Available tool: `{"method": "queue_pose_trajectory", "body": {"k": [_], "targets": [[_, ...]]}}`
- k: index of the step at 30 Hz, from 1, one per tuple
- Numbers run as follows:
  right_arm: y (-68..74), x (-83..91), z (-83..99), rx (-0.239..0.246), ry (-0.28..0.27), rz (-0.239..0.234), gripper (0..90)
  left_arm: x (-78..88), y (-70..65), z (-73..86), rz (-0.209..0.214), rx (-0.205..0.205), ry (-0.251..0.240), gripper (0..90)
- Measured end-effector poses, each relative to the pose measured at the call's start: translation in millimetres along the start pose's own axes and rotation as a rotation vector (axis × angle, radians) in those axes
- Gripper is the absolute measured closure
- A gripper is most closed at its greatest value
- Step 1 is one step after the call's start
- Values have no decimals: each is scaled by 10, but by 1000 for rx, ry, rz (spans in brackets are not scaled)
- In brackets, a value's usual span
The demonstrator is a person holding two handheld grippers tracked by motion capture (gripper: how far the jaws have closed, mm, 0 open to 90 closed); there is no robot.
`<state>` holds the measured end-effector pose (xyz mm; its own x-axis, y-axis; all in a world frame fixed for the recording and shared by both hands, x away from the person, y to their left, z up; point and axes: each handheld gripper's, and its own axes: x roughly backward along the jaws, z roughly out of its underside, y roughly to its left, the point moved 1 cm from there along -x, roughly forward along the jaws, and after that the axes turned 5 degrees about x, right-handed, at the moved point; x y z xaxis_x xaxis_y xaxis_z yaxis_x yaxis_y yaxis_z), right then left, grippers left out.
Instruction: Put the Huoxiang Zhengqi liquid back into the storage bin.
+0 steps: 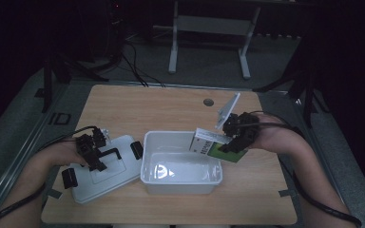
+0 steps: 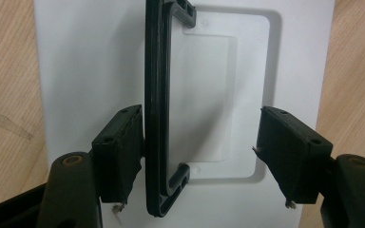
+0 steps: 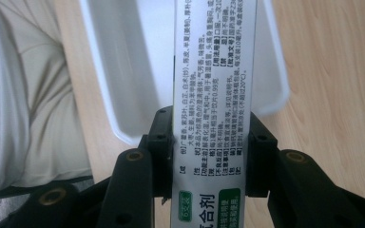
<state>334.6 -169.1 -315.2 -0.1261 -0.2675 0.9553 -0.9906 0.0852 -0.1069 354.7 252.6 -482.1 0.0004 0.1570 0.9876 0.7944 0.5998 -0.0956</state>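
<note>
From above, your right gripper [image 1: 235, 137] holds the box [image 1: 210, 144] over the bin [image 1: 180, 183] rim. Your left gripper [image 2: 199, 152] straddles the lid [image 2: 76, 71] handle [image 2: 157, 109], jaws wide (one pad touching). Right view: jaws clamp the box [image 3: 214, 95]; lower it in next.

A white carton [image 1: 209, 142] with a green end and small black print sits tilted at centre right of the high view, over the right rim of an open white tub [image 1: 180, 180]. The tub's flat white lid [image 1: 119, 175], with a black handle [image 2: 158, 109] and black clips, lies at lower left on the desk.
</note>
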Motion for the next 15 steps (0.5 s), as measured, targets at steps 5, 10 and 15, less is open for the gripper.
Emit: {"method": "queue_pose_trajectory", "body": {"k": [5,10,15], "targets": [[89,-69,-187,50,8,-15,635,13,1,5,1,0,4,332],[156,-128,-341,92,9,-33,635,10,-4,7,-4,0,8,332],[184,-197,-455,116,3,-39,634,3,-5,11,3,3,0,333]]}}
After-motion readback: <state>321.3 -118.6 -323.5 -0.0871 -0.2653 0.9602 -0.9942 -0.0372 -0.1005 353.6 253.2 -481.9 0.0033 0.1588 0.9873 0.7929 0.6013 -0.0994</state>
